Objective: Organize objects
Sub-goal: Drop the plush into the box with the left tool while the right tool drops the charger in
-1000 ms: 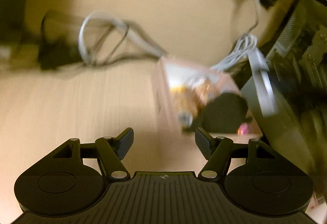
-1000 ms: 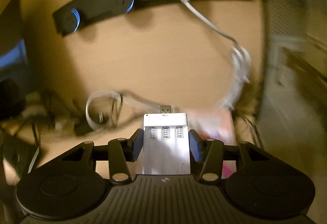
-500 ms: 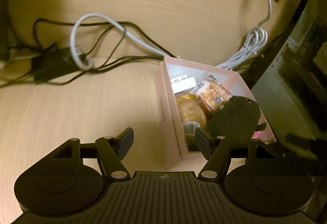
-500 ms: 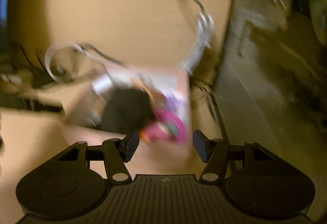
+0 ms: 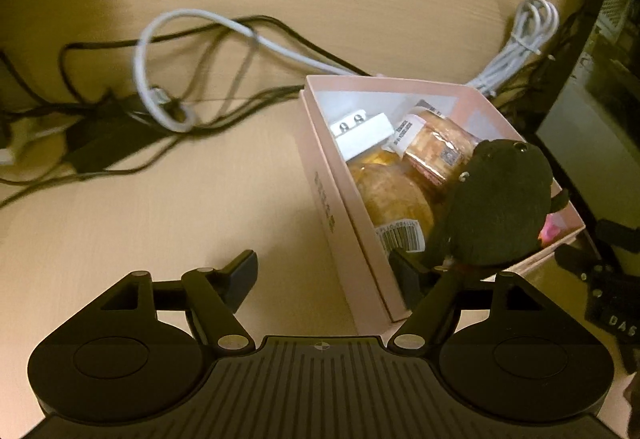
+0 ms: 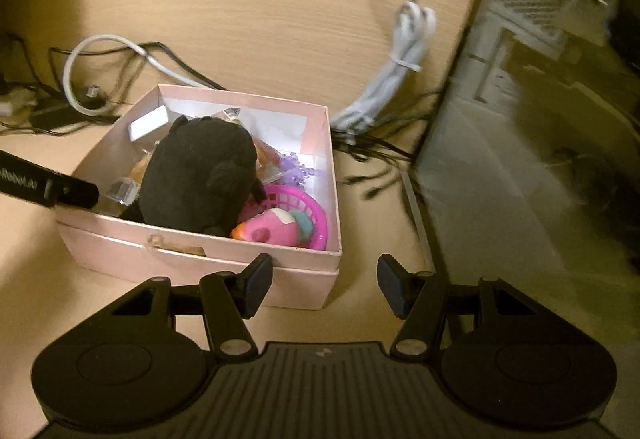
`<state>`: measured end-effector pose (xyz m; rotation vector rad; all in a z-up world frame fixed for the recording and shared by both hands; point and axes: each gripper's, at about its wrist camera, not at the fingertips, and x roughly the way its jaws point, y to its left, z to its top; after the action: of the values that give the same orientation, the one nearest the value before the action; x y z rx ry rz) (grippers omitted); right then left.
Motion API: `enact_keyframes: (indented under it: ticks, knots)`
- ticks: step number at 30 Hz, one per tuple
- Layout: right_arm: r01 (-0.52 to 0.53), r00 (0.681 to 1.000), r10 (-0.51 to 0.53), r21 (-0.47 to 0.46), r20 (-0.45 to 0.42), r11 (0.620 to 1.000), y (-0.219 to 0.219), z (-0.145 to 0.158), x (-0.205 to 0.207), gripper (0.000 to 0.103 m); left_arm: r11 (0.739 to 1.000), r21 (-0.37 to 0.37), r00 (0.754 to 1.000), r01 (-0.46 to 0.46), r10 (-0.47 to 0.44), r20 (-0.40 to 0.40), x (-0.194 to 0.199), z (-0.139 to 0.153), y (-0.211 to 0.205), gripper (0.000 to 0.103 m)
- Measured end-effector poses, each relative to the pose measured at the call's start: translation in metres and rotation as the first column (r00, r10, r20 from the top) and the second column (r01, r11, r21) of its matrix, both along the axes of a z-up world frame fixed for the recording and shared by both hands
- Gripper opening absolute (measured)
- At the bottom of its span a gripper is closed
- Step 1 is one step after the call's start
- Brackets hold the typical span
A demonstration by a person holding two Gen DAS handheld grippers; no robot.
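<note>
Pink box [image 6: 224, 259] filled with items, right gripper [image 6: 324, 281] spread, empty

One pink box [image 6: 256, 263] stands on the bench [image 5: 200, 207]. Inside it lie one black plush toy [image 6: 200, 175], one pink basket [image 6: 308, 211], one white battery charger [image 5: 362, 133], two wrapped pastries [image 5: 394, 195], one pink-and-teal toy [image 6: 276, 231] and one cluster of purple beads [image 6: 298, 171]. Behind the box are one bundled white cable [image 6: 394, 79], one looped grey cable [image 5: 160, 79] and several black cables [image 5: 224, 51], too tangled to count.
</note>
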<state>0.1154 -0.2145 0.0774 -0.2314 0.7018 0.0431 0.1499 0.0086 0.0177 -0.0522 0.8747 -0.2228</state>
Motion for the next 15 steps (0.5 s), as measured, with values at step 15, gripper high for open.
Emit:
enact_keyframes:
  ticks: [15]
  knots:
    - [-0.032, 0.999, 0.032, -0.048, 0.001, 0.998, 0.057, 0.001, 0.015, 0.062, 0.996, 0.003, 0.995, -0.094, 0.094, 0.035, 0.024, 0.005, 0.050, 0.100]
